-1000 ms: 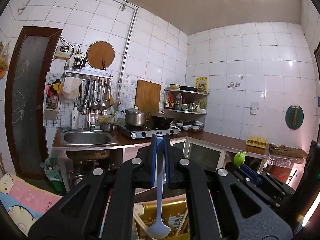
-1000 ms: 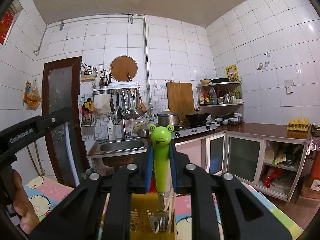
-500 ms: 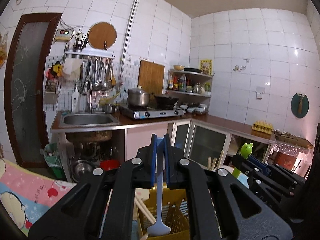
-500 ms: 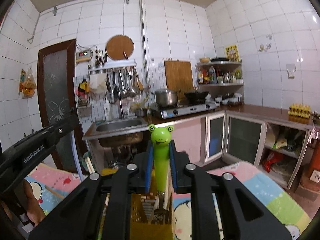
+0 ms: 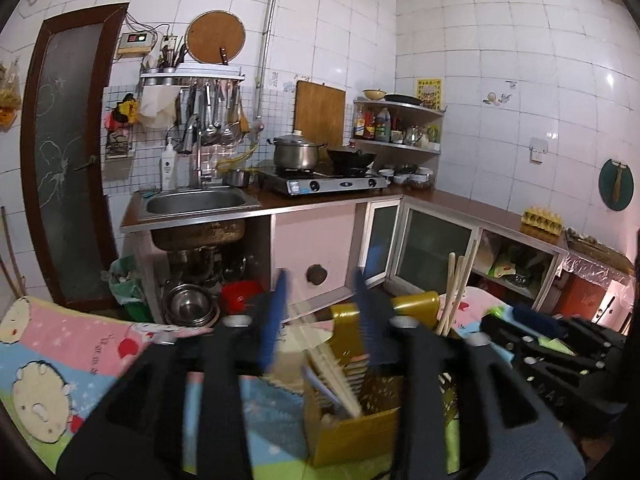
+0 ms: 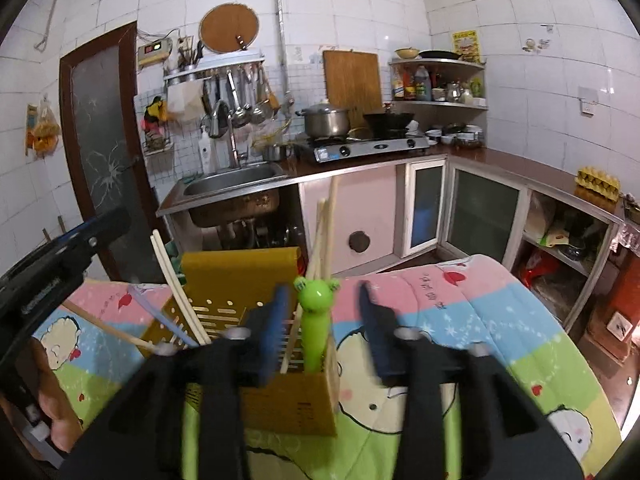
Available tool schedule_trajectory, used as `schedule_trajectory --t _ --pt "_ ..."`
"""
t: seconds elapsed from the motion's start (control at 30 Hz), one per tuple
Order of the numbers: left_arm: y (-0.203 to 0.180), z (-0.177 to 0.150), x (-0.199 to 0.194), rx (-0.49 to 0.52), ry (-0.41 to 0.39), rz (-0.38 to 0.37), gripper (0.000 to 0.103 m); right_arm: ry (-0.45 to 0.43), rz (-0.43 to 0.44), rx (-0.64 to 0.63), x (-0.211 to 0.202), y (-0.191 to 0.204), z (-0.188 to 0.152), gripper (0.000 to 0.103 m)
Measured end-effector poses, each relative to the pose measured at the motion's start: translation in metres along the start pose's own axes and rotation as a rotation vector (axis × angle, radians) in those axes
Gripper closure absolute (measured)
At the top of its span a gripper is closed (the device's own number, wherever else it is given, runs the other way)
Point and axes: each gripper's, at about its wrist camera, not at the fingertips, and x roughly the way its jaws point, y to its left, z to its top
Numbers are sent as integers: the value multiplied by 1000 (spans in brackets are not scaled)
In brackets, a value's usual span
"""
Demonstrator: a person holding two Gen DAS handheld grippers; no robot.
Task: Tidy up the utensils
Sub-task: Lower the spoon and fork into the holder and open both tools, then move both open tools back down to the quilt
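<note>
Since the earlier frames both jaws have just been opening. Left gripper [image 5: 320, 320] now wide, nothing between. Right gripper [image 6: 322, 320] wide; frog-handled utensil [image 6: 314, 320] stands free in yellow holder [image 6: 288, 404], lower centre of frame, beside chopsticks [image 6: 326, 236].

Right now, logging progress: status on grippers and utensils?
Left gripper and right gripper open, jaws just opened. Frog fork stands in holder, released. Nothing in the way.
</note>
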Motion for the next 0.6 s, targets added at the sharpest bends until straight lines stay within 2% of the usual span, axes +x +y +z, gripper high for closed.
schedule_trajectory --t 0.07,0.2,0.3,0.4,0.6 --pt "5 1 -12 3 2 8 47 -5 -2 0 -11 1 2 53" --pt "17 -2 -39 -4 24 10 22 3 -22 -4 -34 6 -6 47" --pt "26 -12 -59 6 39 33 11 45 -37 -18 -45 14 -21 47" --pt "36 -30 -72 20 83 62 6 115 -56 -37 -50 23 -46 47" --pt "53 -76 -79 7 224 91 5 265 -73 -30 -41 28 -104 47"
